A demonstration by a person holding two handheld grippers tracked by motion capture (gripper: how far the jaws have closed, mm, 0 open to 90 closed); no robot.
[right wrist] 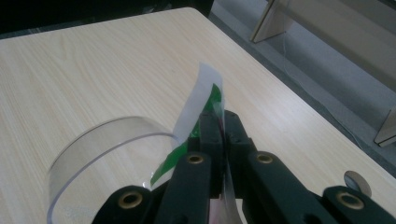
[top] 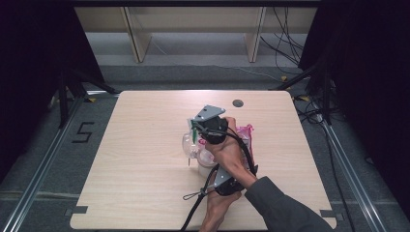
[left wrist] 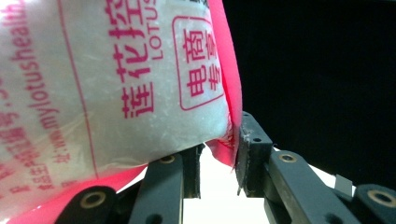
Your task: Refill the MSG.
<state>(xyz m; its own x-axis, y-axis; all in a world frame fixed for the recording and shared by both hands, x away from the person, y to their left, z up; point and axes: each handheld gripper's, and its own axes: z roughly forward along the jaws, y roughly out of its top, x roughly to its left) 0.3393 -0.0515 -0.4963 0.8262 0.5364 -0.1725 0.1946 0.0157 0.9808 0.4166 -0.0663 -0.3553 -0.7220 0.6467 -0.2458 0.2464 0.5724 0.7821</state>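
A pink-edged white bag (left wrist: 116,84) with red print fills the space ahead of my left gripper (left wrist: 217,156), whose jaws are shut on its lower corner. In the high view the bag (top: 246,133) lies right of centre, and the left gripper's grey plate (top: 222,178) sits near the front under the other forearm. My right gripper (right wrist: 222,126) is shut on a thin green-and-white sachet (right wrist: 205,98), held just above the rim of a clear cup (right wrist: 107,140). From above, the right gripper (top: 195,129) hangs the sachet (top: 193,136) over the cup (top: 188,144).
A pale round container (top: 207,162) stands beside the cup, under the right hand. A dark grommet hole (top: 237,103) sits near the table's far edge. Wooden shelf legs (top: 138,43) and loose cables (top: 285,43) lie beyond the table. The table (top: 125,159) has bare wood on its left half.
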